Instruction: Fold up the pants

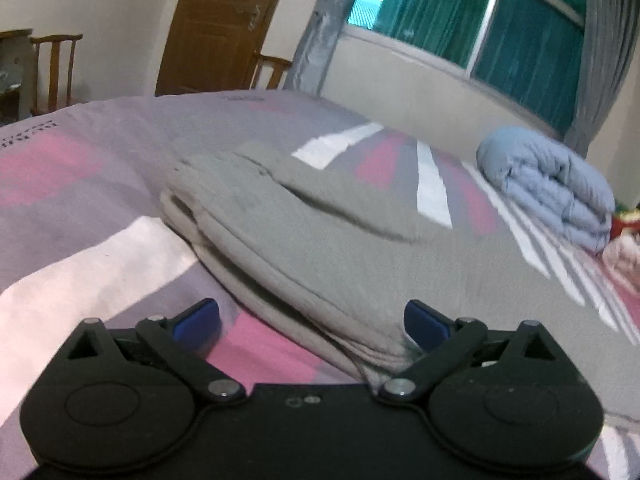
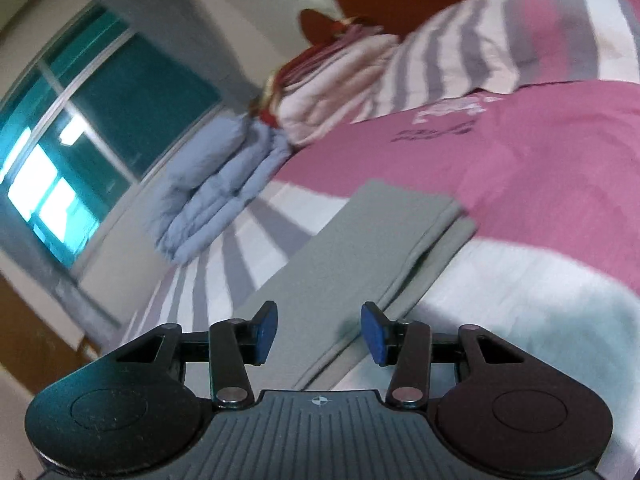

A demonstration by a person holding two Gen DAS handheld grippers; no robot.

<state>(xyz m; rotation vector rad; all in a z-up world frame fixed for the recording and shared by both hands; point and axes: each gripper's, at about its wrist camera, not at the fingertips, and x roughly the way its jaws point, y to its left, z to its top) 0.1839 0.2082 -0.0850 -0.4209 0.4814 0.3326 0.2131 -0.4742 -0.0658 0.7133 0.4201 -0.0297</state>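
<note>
Grey pants (image 1: 320, 232) lie on the bed, folded lengthwise, the waistband end bunched at the far left in the left wrist view. My left gripper (image 1: 312, 322) is open wide and empty, its blue pads either side of the near folded edge of the pants. In the right wrist view the stacked leg ends (image 2: 360, 252) run away from me across the sheet. My right gripper (image 2: 319, 332) is open and empty, just above the near part of the legs.
The bed has a pink, grey and white patterned cover (image 1: 80, 248). A folded light-blue quilt (image 1: 552, 188) lies at the far side near the window and also shows in the right wrist view (image 2: 224, 188). Striped pillows (image 2: 460, 52) sit at the head. Wooden chairs (image 1: 56, 72) and a door stand beyond the bed.
</note>
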